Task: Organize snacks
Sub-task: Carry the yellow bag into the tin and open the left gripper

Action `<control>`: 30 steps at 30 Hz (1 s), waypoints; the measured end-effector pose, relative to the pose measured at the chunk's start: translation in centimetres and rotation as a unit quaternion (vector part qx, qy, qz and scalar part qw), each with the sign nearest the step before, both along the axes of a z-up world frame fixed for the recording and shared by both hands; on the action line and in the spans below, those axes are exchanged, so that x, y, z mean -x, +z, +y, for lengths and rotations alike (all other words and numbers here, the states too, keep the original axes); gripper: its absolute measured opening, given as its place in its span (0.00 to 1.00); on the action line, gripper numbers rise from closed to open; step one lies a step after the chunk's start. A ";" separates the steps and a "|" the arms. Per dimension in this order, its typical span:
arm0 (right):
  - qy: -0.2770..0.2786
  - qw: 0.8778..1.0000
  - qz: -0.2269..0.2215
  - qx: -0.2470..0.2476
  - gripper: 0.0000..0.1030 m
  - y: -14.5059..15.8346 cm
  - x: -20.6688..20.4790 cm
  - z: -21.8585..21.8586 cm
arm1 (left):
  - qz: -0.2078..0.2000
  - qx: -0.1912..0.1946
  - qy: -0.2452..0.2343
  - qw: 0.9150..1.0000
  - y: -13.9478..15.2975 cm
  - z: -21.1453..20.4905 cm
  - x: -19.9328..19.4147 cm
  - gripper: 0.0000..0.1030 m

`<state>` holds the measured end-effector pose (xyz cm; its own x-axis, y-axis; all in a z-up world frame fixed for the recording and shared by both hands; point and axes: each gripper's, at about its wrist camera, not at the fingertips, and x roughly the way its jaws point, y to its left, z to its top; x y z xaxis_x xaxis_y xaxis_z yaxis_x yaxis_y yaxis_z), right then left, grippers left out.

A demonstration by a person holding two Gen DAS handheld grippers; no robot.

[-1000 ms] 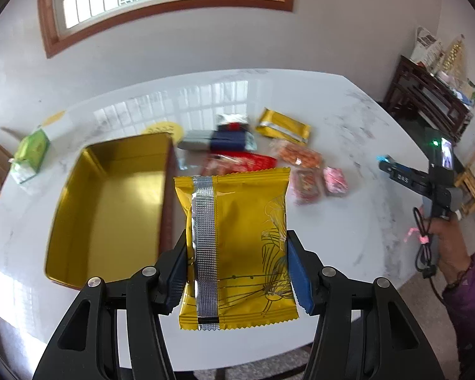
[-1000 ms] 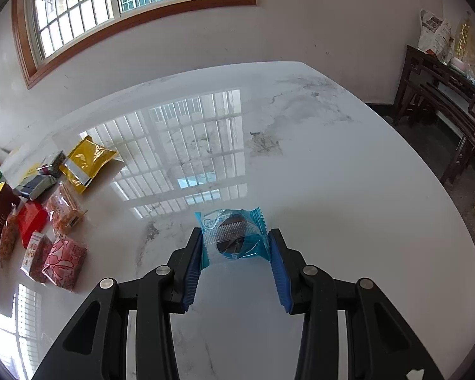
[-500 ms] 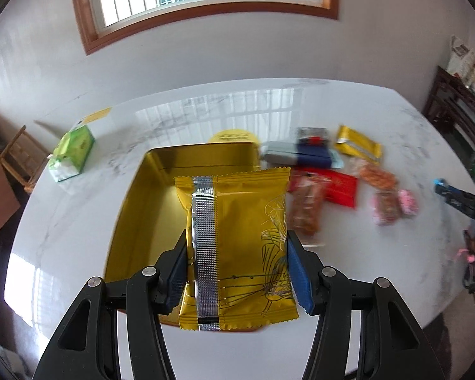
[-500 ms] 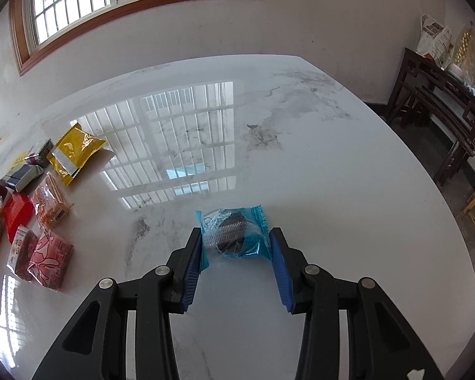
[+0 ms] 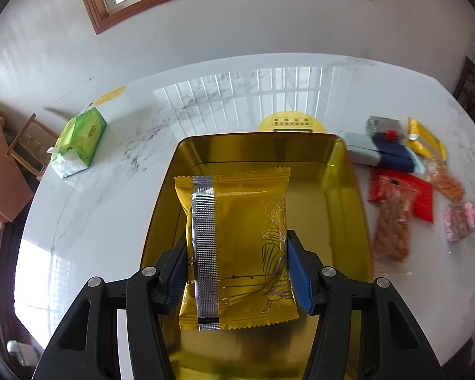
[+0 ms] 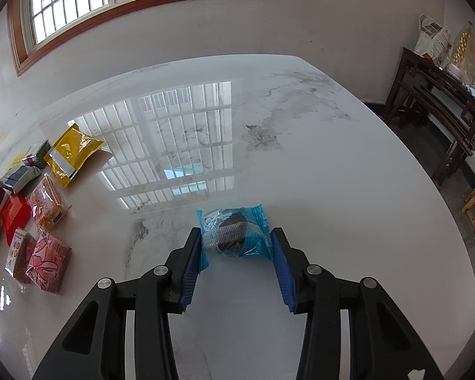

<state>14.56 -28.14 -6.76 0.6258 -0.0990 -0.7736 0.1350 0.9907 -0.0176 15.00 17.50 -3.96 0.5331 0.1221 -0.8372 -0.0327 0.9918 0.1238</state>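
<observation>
Left gripper points forward and down over the gold tin, jaws clamped on the sides of a yellow snack packet, held flat above the tin's open interior with its silver seam strip facing the camera. Right gripper is angled down toward bare marble table, jaws pinching a small blue wrapped snack by its edges; cannot tell if it touches the tabletop.

Only the left view shows the whole tin, the green tissue pack and a round yellow sticker behind the tin. Only the right view shows the dark wooden side table.

Count: two grippers, one tin, two held snacks. Loose snacks beside the tin, about eight in the right view, including a second yellow packet, a red packet and a pink packet.
</observation>
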 end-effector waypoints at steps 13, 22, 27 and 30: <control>-0.001 1.000 0.000 0.000 0.41 0.1 0.0 -0.1 | 0.036 -0.009 0.009 0.999 -2.7 1.3 -4.9 0.55; -0.001 1.000 0.000 0.000 0.42 0.1 0.0 -0.1 | 0.055 -0.014 0.020 0.998 -4.0 2.0 -6.6 0.55; 0.000 1.000 0.000 -0.001 0.44 0.0 -0.1 -0.1 | 0.061 -0.024 0.021 0.998 -4.5 2.0 -7.1 0.56; -0.001 1.000 0.000 -0.001 0.44 0.0 -0.1 -0.1 | 0.063 -0.033 0.025 0.997 -4.7 2.1 -7.2 0.56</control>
<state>14.67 -28.24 -6.74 0.6256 -0.0981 -0.7740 0.1366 0.9905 -0.0152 22.16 19.60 -8.63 0.4166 0.2024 -0.8863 -0.0619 0.9790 0.1945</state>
